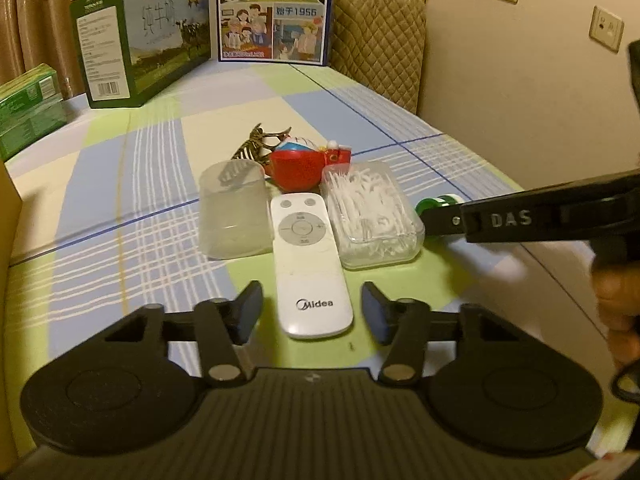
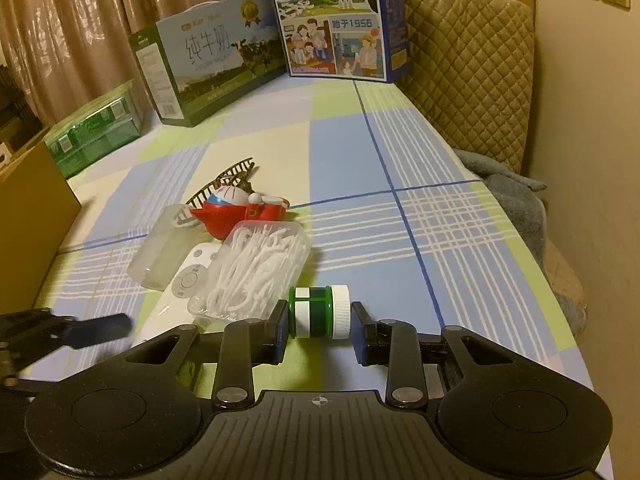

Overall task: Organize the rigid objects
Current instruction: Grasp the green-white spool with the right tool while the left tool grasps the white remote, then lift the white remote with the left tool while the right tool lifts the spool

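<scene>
green bottle (image 2: 319, 312): lying on its side on the checked surface (image 2: 420, 152), white cap on the right, just right of the floss pick box (image 2: 256, 268)
right gripper (image 2: 319, 330): jaws pinching the green bottle end to end
remote (image 1: 306, 256): white Midea, snug against the floss pick box's left side
left gripper (image 1: 312, 312): jaws spread either side of the remote's near end, not touching it
clear cup (image 1: 233, 209): left of the remote
red toy (image 1: 298, 168): right behind the floss pick box
</scene>
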`<state>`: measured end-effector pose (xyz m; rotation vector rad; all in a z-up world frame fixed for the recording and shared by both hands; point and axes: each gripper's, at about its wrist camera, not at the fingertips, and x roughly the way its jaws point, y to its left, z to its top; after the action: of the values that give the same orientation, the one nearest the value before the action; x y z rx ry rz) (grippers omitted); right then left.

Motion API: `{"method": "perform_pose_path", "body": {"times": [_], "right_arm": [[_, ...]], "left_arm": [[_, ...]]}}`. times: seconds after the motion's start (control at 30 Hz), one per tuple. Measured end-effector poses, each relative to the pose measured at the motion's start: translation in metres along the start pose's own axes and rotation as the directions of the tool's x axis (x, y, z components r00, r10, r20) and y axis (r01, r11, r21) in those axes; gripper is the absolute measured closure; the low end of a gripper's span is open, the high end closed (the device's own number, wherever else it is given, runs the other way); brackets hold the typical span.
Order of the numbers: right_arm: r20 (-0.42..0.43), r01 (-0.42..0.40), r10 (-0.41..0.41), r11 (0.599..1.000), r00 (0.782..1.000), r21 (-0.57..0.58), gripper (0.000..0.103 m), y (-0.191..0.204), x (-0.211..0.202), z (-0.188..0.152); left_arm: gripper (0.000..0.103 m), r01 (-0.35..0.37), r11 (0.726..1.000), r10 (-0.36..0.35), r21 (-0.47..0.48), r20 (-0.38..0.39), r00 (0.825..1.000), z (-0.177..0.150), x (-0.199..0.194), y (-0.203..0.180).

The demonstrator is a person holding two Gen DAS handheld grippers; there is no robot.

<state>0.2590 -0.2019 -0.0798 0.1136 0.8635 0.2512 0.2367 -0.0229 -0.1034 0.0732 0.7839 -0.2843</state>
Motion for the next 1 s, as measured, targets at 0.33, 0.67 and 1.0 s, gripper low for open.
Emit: {"method": "perform_pose_path", "body": {"times": [0.33,0.67,1.0], "right_arm": [[0.003,-0.041,0.041,0.999,0.999,-0.011,0.075,0.007,-0.022,-0.013],[-0.002,-0.111,0.111,0.994,0.994,0.0,0.075,0.029,-0.056,-0.047],[0.0,-0.111,0.111,0.994,0.994,0.003,0.075,0.027,-0.053,-0.045]], "left_arm": [[0.068,-0.095,0.995,0.094,-0.013,-0.067,0.993,-0.028,-0.039,-0.005],[0.061,-0.127,0.989,0.13,0.071,-0.036,0.991,-0.065,-0.084,-0.022],[0.06,-0.111,0.992,0.112,0.06,-0.026,0.993,-0.058,-0.058,-0.018]]}}
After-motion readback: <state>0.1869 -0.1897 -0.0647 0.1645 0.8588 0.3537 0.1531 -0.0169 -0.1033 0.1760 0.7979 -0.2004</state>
